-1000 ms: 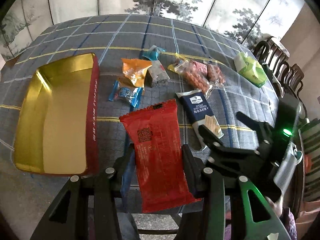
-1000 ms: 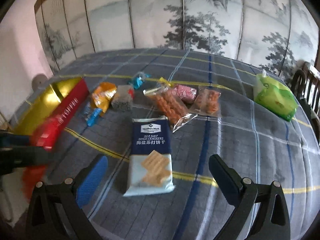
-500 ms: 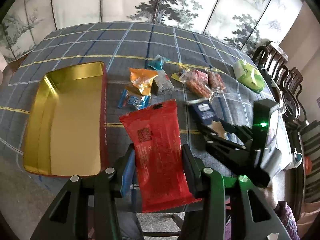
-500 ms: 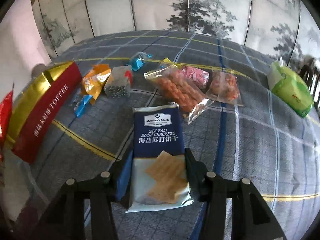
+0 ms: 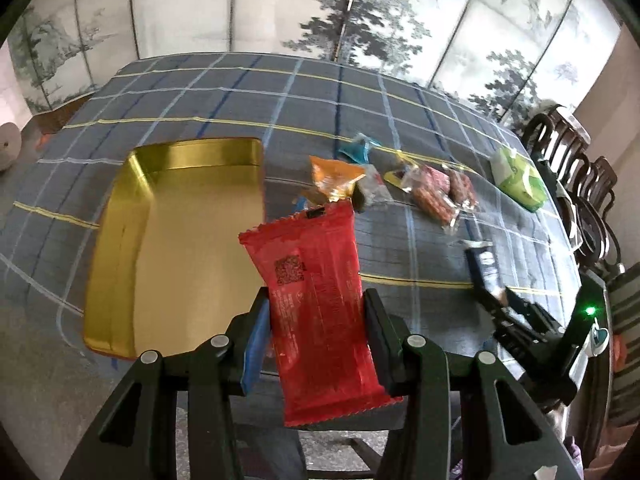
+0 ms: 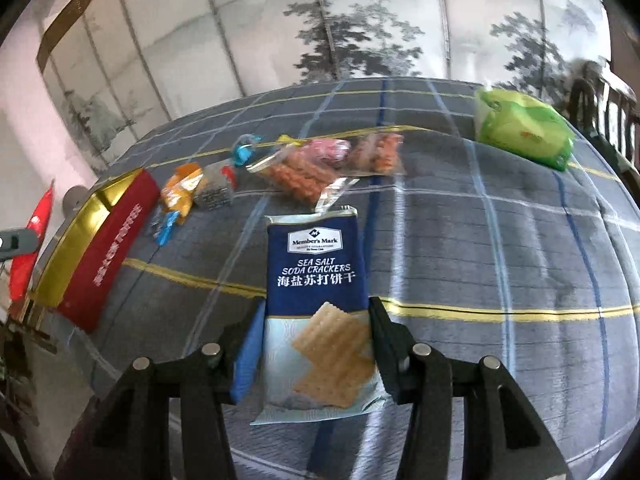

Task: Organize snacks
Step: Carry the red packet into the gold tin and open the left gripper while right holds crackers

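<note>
Left gripper [image 5: 316,344]: jaws pinching red snack packet [image 5: 316,300] across its lower half, packet upright and lifted clear of the cloth, its top leaning toward 11 o'clock, over the gold tin [image 5: 120,240]; judged to be carried this way so it can be lowered flat into the tin, which shows nothing inside. Right gripper [image 6: 316,352]: jaws clamped on both long edges of the soda cracker pack [image 6: 316,280], label facing up, gripped low so the printed end projects forward at 12 o'clock; the pack looks raised off the plaid tablecloth [image 6: 500,260], though contact cannot be ruled out. Unsorted stock, right wrist view: orange packet [image 6: 182,188] and grey packet [image 6: 216,188] at 10 o'clock, just beside the tin's red wall; clear bags of reddish snacks [image 6: 304,176] at 12 o'clock; green pack [image 6: 524,130] at 2 o'clock, well apart. Status: sorting judged early, two items in hand, none deposited.
</note>
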The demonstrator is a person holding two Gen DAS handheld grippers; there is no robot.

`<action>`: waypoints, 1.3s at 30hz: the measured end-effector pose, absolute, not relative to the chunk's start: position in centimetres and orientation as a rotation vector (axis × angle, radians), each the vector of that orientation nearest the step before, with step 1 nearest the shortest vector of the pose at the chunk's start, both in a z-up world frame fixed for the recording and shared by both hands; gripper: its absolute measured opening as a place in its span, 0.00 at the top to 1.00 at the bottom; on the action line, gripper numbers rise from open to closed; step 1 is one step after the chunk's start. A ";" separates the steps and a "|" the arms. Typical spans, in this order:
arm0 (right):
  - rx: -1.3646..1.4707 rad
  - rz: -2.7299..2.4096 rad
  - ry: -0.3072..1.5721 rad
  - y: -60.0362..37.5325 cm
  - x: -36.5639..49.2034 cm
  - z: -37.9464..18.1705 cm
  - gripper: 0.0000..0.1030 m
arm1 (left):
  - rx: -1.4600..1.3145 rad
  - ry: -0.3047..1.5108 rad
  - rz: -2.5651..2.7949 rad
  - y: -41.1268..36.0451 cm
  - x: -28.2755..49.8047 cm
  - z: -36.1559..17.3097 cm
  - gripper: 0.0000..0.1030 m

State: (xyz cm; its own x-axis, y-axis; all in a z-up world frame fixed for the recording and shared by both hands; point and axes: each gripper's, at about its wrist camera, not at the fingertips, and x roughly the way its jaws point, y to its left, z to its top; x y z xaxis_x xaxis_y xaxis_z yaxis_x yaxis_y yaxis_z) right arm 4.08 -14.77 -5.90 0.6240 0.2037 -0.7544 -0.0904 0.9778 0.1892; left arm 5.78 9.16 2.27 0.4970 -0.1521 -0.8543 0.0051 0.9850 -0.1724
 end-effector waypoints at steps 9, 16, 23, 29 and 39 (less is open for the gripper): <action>0.145 0.074 0.875 -16.5 5.1 -6.5 0.51 | -0.141 1.056 -0.028 12.0 6.9 1.2 0.60; 0.138 0.035 0.884 -17.1 5.7 -7.4 0.51 | -0.113 1.061 0.039 14.7 8.9 -0.5 0.60; 0.115 0.024 0.882 -16.5 6.1 -7.5 0.51 | -0.051 1.069 0.088 17.0 11.6 -1.9 0.60; 0.103 0.013 0.870 -16.3 6.1 -7.6 0.51 | -0.019 1.088 0.099 18.5 14.1 -3.0 0.60; 0.093 0.008 0.866 -16.1 6.1 -7.6 0.51 | 0.084 1.114 0.147 19.6 17.2 -4.6 0.60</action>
